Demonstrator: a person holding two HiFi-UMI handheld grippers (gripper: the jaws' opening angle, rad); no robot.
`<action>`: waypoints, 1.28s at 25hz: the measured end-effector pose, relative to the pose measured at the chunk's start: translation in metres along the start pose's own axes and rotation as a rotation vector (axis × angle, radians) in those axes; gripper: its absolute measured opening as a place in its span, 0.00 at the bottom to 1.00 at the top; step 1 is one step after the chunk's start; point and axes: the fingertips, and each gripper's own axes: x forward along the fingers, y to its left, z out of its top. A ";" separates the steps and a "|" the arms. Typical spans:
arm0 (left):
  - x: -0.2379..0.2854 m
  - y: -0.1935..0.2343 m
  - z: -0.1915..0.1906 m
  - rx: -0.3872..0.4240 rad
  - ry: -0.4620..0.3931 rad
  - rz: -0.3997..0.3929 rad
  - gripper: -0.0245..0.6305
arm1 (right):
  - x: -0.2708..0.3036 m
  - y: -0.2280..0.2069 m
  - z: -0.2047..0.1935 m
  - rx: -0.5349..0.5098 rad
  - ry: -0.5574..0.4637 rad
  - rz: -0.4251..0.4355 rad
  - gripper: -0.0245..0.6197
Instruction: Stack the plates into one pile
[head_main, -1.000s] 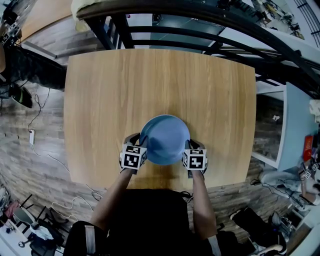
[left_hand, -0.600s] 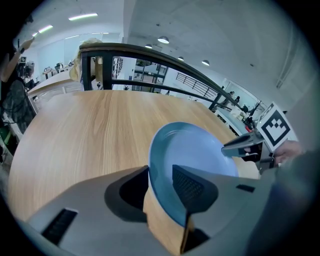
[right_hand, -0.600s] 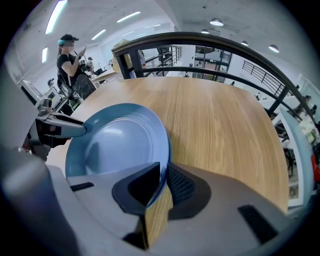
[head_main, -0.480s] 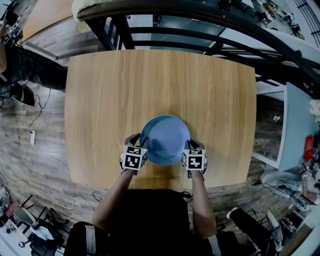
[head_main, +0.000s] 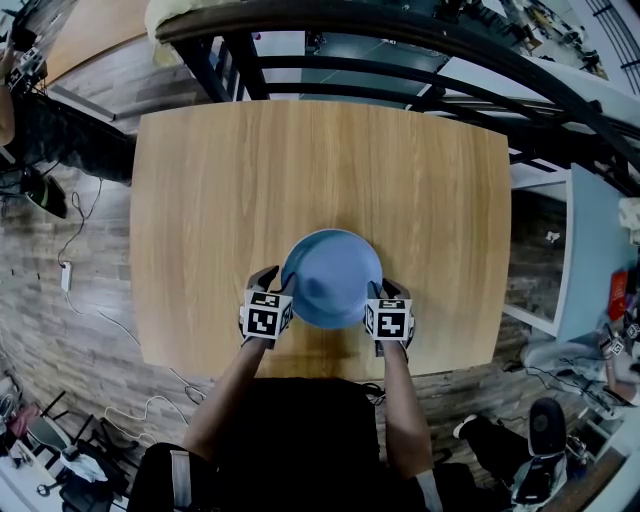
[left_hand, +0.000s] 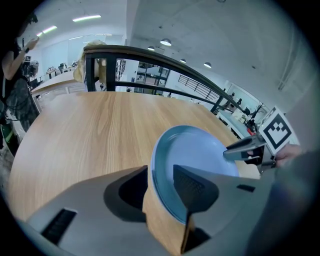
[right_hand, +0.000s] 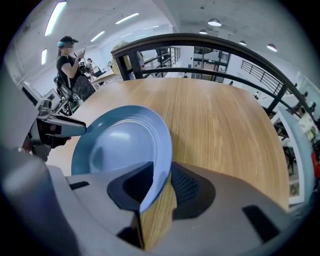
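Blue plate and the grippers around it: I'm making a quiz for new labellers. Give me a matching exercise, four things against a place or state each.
1 blue plate
2 left gripper
3 right gripper
4 table

A light wood top
B jaws apart around the plate's rim
C on the plate's right edge in the head view
D flat on the table between both grippers

Pairs: 1-D, 2-B, 3-C, 4-A. The left gripper's jaws have just been opening, rim between them.
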 end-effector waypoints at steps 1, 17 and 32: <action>-0.001 0.000 0.000 -0.001 -0.002 0.001 0.28 | -0.001 0.000 0.000 0.000 -0.001 -0.002 0.24; -0.029 -0.007 0.008 0.008 -0.067 0.007 0.29 | -0.028 0.005 0.009 -0.007 -0.097 -0.003 0.25; -0.097 -0.052 0.021 0.022 -0.258 0.007 0.10 | -0.094 0.035 0.012 0.022 -0.297 0.067 0.11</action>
